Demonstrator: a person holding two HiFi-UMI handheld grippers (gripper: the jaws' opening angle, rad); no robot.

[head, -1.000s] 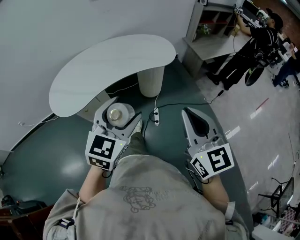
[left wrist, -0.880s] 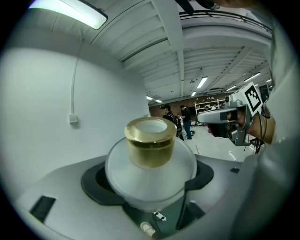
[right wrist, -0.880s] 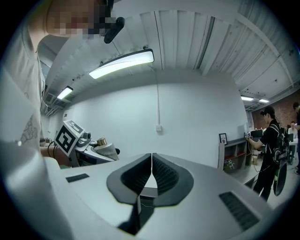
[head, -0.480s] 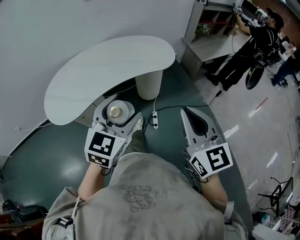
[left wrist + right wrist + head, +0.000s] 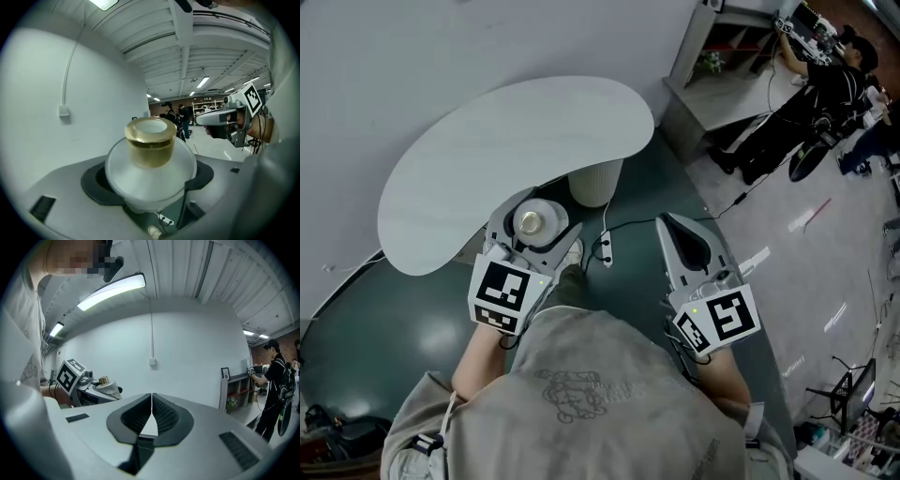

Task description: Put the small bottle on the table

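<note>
Head view: closest in, the left gripper point(image 5: 535, 210) clamps the small bottle point(image 5: 532, 223), gold cap up. The right gripper point(image 5: 668, 223) alongside is pressed together, empty. Just beyond the bottle lies the white table point(image 5: 478, 150).

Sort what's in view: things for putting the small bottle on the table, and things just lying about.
Job: small bottle, left gripper shut on it, table.
Lying about: power strip on floor, shelf unit, right gripper shut and empty.
</note>
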